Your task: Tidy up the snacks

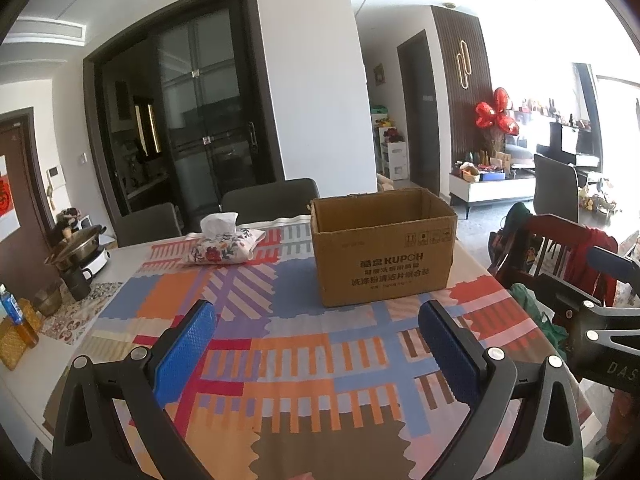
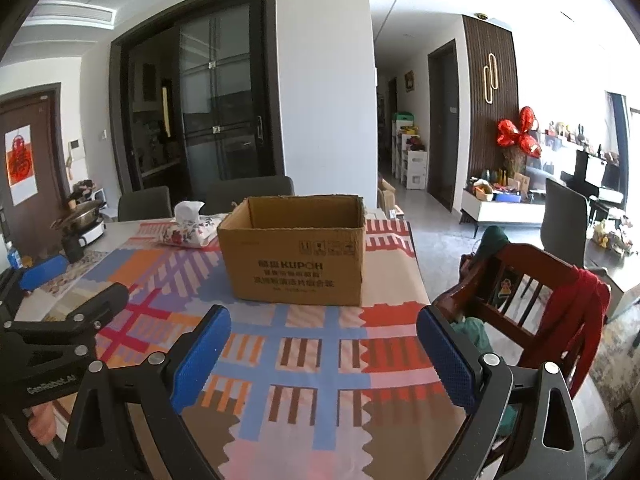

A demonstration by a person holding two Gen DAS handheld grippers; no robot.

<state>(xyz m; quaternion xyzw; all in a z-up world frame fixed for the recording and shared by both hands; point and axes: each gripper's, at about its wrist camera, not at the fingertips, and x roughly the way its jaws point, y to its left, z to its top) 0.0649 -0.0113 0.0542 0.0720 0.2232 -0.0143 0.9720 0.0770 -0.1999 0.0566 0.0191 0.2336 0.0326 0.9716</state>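
An open brown cardboard box (image 1: 382, 248) (image 2: 294, 254) stands upright on the patterned tablecloth (image 1: 280, 344) (image 2: 304, 360), ahead of both grippers; its inside is hidden from here. My left gripper (image 1: 318, 316) hovers over the cloth short of the box, open, nothing between its blue pads. My right gripper (image 2: 324, 324) is also open and holds nothing, near the table's right side. Each gripper shows at the edge of the other's view: the right one (image 1: 600, 320), the left one (image 2: 44, 280). No snacks are visible.
A floral tissue pouch (image 1: 224, 246) (image 2: 188, 232) lies left of the box. A pot on a cooker (image 1: 80, 252), a blue-capped bottle (image 1: 10, 306) and jars sit at the table's left end. A red wooden chair (image 2: 528, 292) with clothes stands right of the table; dark chairs (image 1: 268, 200) behind.
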